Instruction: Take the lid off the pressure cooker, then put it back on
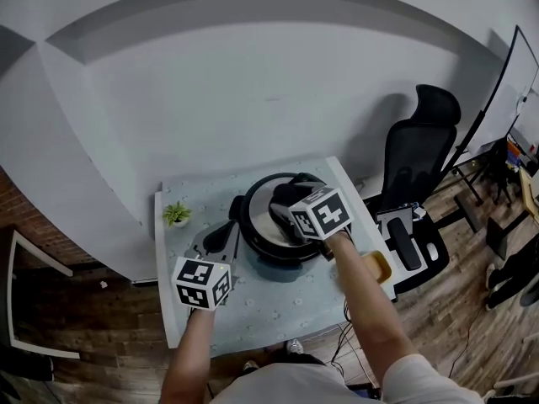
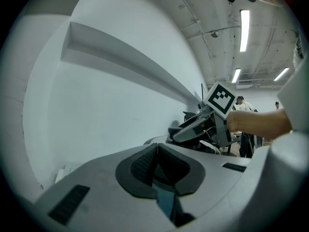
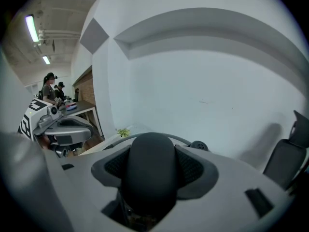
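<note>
The right tool [image 1: 296, 199] sits directly over the pressure cooker [image 1: 259, 242], and its jaws are clamped on the black, rounded lid handle [image 3: 147, 175], which fills the space between the pads. I judge this top-down grip suits both twisting the lid [image 1: 276, 217] and lifting it straight off. Just ahead of the jaws, the lid's rim curves away with a small knob [image 3: 199, 145] on it.

The left tool [image 2: 155, 153] has its pads brought together at the tips, with nothing between them. It is held low over the worktop [image 1: 278, 310] and points at the cooker's side from close by. That looks like a ready position for bracing the pot, but it touches nothing that I can see. A small plant [image 1: 177, 215] stands on the worktop beyond this tool, off to its left.

Several things are hidden. In the head view the marker cube and the hand cover the handle, and the seam between lid and pot is out of sight. I therefore cannot tell whether the lid is locked, loose or already raised a little. In the left gripper view the tool's own body blocks the cooker, leaving only the right tool in sight ahead and to the right. A yellow object [image 1: 379, 266] beside the right forearm is partly covered, and I cannot identify it.
</note>
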Demonstrator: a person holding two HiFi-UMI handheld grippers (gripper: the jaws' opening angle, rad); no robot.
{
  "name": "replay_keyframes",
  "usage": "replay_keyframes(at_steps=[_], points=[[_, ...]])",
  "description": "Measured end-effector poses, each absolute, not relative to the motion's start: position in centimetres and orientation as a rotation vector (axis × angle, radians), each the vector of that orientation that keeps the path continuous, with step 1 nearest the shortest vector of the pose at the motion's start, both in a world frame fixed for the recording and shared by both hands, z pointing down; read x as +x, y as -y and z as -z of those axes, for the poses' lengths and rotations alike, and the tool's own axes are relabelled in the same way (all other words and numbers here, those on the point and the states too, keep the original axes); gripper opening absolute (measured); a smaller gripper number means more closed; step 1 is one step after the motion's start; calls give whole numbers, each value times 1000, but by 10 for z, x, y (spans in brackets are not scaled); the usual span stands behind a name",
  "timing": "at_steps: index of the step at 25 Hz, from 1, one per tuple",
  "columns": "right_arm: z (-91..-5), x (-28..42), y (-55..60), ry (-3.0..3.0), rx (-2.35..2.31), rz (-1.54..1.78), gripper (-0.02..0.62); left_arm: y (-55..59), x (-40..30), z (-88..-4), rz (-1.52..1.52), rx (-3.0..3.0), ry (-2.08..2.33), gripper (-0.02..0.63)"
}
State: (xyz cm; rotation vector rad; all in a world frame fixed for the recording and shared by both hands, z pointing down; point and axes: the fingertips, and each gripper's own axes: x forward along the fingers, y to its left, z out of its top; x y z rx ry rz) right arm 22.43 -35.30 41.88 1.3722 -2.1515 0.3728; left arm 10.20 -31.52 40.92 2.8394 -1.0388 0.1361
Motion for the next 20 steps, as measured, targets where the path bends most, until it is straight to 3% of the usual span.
replay_keyframes(at_steps=[20], points=[[-419,223,358,2179,1323,-369,275,314,99,-420,-147,2801,1071,14]])
